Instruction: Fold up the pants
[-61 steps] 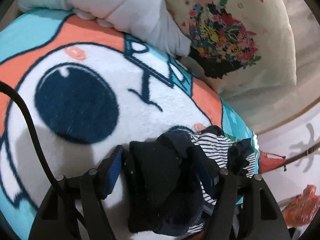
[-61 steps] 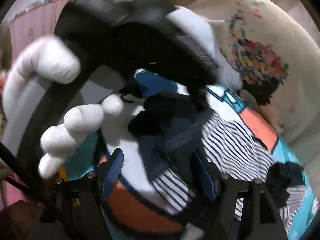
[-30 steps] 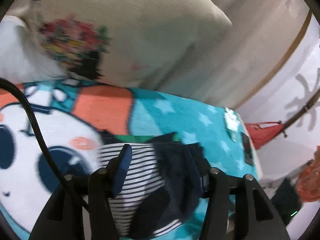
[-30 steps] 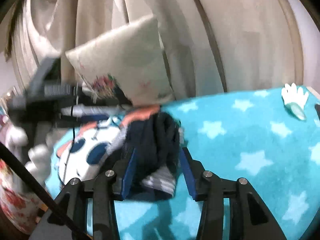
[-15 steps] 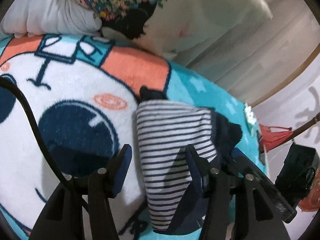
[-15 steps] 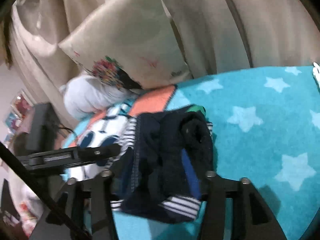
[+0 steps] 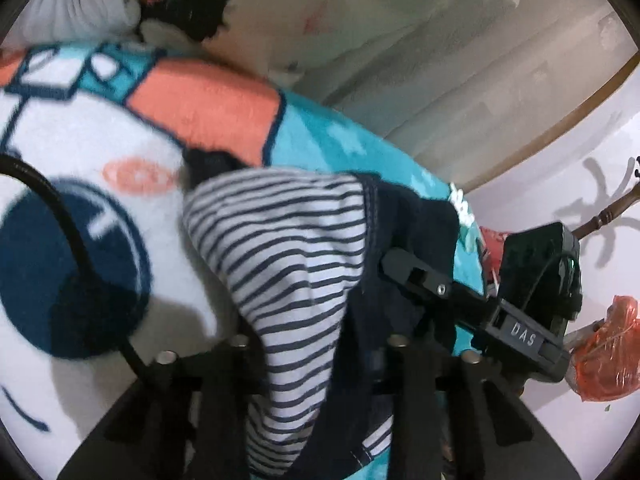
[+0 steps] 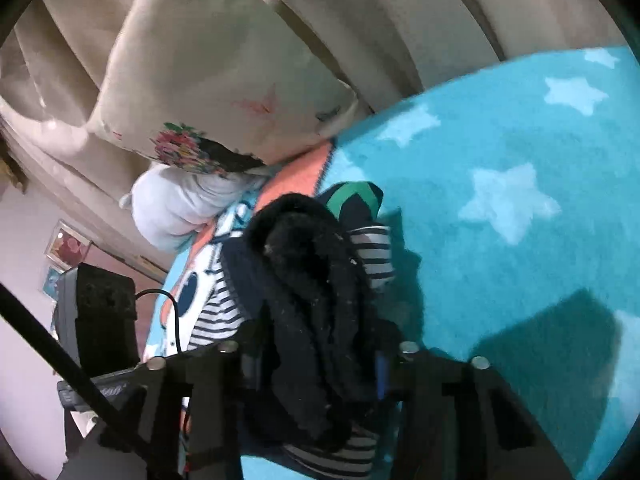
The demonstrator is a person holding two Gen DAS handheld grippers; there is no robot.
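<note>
The pants (image 7: 288, 248) are small, white with navy stripes, with a navy side and dark fleecy lining (image 8: 312, 264). They lie bunched on a teal cartoon blanket (image 7: 200, 96). In the left wrist view my left gripper (image 7: 320, 344) has the striped and navy cloth filling the gap between its fingers, and its jaws are closing onto it. In the right wrist view my right gripper (image 8: 316, 348) grips the dark fleecy end, jaws also closing, pads against the cloth. The right gripper's black casing (image 7: 520, 336) shows just right of the pants.
A cream pillow with a flower print (image 8: 224, 92) and a pale grey cushion (image 8: 180, 208) lie at the blanket's far end, with curtains behind. The teal starred blanket (image 8: 520, 160) stretches to the right. An orange plastic bag (image 7: 604, 352) hangs beyond the bed edge.
Both grippers have come down onto the pants and their jaws have narrowed from a wide stance to pressing on the cloth. The right view has rolled and moved closer.
</note>
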